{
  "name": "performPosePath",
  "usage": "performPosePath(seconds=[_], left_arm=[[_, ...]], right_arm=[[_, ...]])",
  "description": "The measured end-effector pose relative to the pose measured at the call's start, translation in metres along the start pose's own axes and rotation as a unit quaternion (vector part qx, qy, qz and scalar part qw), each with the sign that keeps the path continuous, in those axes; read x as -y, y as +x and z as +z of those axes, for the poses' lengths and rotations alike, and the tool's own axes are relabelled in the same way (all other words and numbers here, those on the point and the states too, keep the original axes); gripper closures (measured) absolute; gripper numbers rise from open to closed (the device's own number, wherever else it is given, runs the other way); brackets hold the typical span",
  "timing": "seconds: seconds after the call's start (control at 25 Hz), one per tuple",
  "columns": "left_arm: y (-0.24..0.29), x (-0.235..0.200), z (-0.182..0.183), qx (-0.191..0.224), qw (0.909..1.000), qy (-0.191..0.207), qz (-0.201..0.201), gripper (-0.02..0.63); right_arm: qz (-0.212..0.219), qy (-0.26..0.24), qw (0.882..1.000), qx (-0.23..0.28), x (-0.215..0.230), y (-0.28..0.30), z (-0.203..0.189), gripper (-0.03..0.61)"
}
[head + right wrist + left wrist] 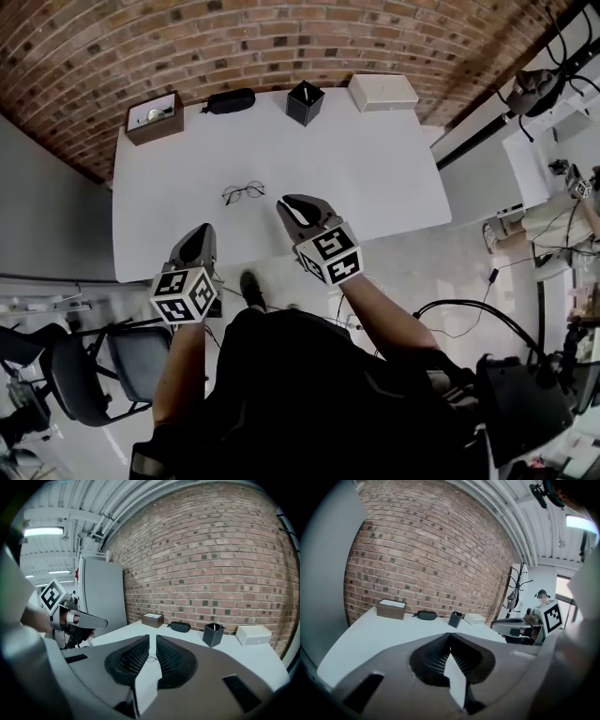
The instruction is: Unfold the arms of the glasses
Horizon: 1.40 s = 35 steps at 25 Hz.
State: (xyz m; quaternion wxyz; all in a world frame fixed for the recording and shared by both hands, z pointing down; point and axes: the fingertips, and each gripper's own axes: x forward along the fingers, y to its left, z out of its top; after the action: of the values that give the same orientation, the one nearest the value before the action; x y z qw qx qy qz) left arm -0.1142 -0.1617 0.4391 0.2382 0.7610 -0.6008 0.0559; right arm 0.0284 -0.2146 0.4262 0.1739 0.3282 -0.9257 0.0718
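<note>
Now the glasses [244,192] lie just beside the closed right gripper [283,202], untouched.

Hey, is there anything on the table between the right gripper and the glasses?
Nothing. The head view shows only bare white table between the right gripper and the glasses.
</note>
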Motion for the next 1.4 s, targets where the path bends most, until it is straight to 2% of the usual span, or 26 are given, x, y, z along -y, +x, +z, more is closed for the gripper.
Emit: performPosePath(seconds=[0.24, 0.52, 0.64, 0.72, 0.76, 0.84, 0.88, 1.08, 1.4], left_arm=[[0.036, -0.029, -0.007, -0.019, 0.9997, 0.004, -0.017, 0.605], [0.081, -0.045, -0.023, -0.069, 0.9971, 0.011, -0.031, 0.604], [0.096, -0.051, -0.038, -0.094, 0.9947, 0.018, -0.036, 0.604], [0.106, -0.056, -0.049, -0.109, 0.9932, 0.011, -0.039, 0.601], [0.112, -0.057, -0.055, -0.116, 0.9924, 0.007, -0.041, 0.583], [0.123, -0.060, -0.067, -0.130, 0.9904, 0.001, -0.046, 0.493], [0.128, -0.062, -0.074, -0.140, 0.9891, 0.001, -0.046, 0.486], [0.149, -0.075, -0.107, -0.194, 0.9805, 0.010, -0.033, 0.486], [0.178, -0.088, -0.132, -0.226, 0.9730, 0.032, -0.036, 0.486]], right_arm=[[-0.006, 0.005, 0.999, -0.033, 0.009, 0.045, -0.018, 0.568], [-0.015, 0.015, 0.997, -0.069, 0.033, 0.087, -0.040, 0.562], [-0.011, 0.026, 0.995, -0.098, 0.037, 0.105, -0.061, 0.494], [-0.010, 0.035, 0.993, -0.115, 0.039, 0.115, -0.076, 0.489], [-0.010, 0.037, 0.992, -0.123, 0.041, 0.120, -0.083, 0.489], [-0.010, 0.035, 0.989, -0.141, 0.044, 0.129, -0.098, 0.489], [-0.010, 0.033, 0.988, -0.150, 0.044, 0.132, -0.106, 0.489], [-0.002, 0.030, 0.982, -0.187, 0.044, 0.149, -0.136, 0.489], [-0.006, 0.025, 0.976, -0.218, 0.048, 0.176, -0.163, 0.489]])
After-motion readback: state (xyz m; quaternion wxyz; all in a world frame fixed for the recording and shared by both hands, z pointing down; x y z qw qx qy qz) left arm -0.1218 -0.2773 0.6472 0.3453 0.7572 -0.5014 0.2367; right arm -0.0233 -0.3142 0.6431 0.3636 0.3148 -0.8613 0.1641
